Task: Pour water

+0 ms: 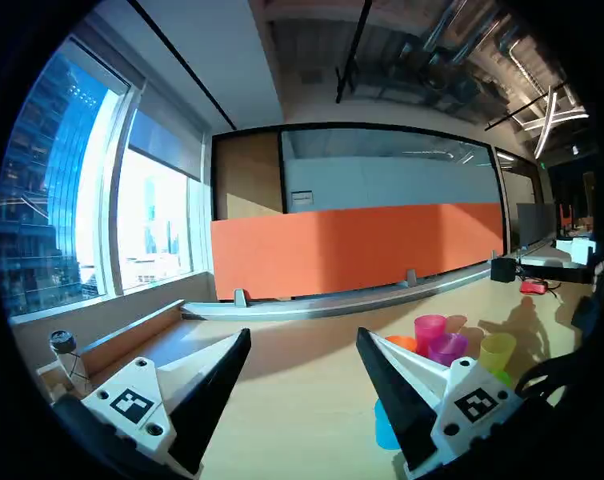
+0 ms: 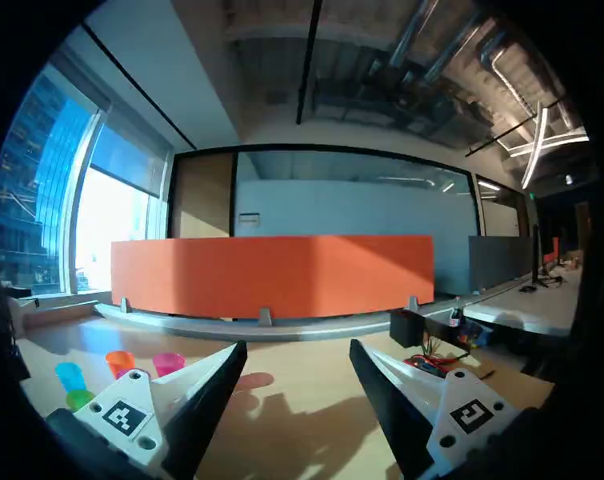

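Several small coloured plastic cups stand on the wooden table (image 1: 302, 400). In the left gripper view I see a pink cup (image 1: 430, 330), a purple cup (image 1: 447, 349), a yellow-green cup (image 1: 497, 350), an orange cup (image 1: 401, 342) and a blue cup (image 1: 384, 426), all by the right finger. My left gripper (image 1: 303, 344) is open and holds nothing. In the right gripper view a blue cup (image 2: 70, 374), a green cup (image 2: 79, 398), an orange cup (image 2: 119, 362) and a pink cup (image 2: 168, 363) stand at the left. My right gripper (image 2: 294, 356) is open over bare table.
An orange partition (image 1: 358, 248) with a grey rail runs along the table's far edge. Large windows (image 1: 62, 216) fill the left side. A black box (image 2: 410, 326) with cables and a red object (image 1: 534, 286) lie at the right. A neighbouring desk (image 2: 534, 308) stands beyond.
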Tool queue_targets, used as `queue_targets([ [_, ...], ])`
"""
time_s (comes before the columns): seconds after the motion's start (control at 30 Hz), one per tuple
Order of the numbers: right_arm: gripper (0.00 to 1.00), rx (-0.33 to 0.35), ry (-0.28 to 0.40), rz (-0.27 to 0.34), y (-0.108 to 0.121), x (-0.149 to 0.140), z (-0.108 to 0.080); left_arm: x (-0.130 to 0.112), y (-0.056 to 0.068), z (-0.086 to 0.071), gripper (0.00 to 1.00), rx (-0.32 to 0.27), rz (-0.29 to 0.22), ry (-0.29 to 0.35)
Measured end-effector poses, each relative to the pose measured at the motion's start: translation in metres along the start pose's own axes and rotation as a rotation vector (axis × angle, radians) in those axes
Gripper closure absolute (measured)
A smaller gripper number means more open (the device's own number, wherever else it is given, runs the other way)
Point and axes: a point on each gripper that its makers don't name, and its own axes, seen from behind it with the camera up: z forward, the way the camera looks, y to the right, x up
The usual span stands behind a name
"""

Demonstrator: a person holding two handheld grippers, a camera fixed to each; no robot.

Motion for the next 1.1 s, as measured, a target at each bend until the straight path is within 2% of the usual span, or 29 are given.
queue_targets([
  [0.3,0.01,0.001,-0.007,0.002,-0.006,0.002,-0.003,-0.021,-0.002,-0.001,0.02,0.032,-0.003,0.003],
  [0.7,0.01,0.006,-0.007,-0.015,-0.017,0.009,-0.004,-0.040,-0.001,0.002,0.02,0.050,-0.060,0.005],
  [1.1,0.01,0.007,-0.010,-0.009,-0.015,0.009,-0.005,-0.052,0.002,0.008,0.02,0.048,-0.086,-0.005],
])
